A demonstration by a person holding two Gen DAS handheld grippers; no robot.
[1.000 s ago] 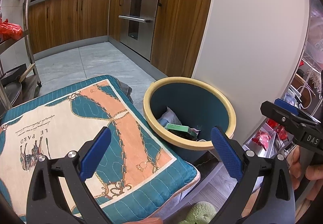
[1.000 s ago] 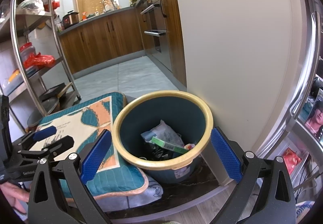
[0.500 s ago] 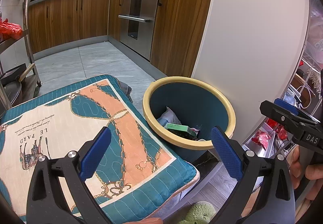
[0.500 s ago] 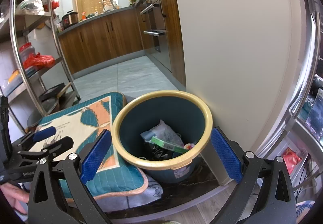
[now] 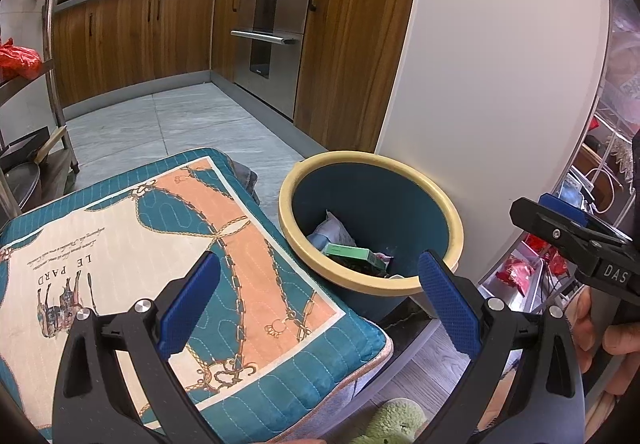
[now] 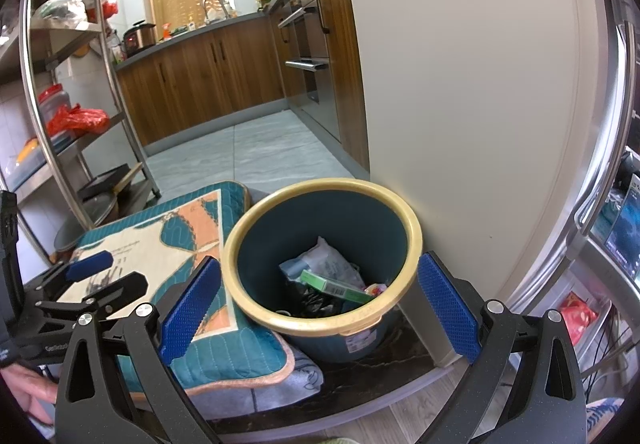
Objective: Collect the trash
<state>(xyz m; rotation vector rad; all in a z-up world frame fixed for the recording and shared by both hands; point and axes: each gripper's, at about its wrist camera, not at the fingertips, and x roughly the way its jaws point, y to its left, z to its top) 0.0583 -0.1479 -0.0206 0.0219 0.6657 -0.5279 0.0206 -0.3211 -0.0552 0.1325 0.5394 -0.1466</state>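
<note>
A dark blue trash bin with a yellow rim (image 5: 400, 284) (image 6: 320, 324) stands on the floor against a white panel. Inside lie a green box (image 5: 348, 254) (image 6: 336, 286), a crumpled pale wrapper (image 6: 320, 264) and dark scraps. My left gripper (image 5: 318, 296) is open and empty, above the cushion edge, left of the bin. My right gripper (image 6: 318, 300) is open and empty, in front of the bin. The right gripper shows at the right in the left wrist view (image 5: 576, 240); the left one shows at the left in the right wrist view (image 6: 96, 280).
A teal and peach cushion (image 5: 132, 244) (image 6: 160, 244) lies left of the bin. The white panel (image 5: 500, 63) rises behind the bin. Wooden cabinets and an oven (image 5: 272, 27) line the far side. A metal shelf rack (image 6: 68, 103) stands left. A green plush (image 5: 396, 420) lies below.
</note>
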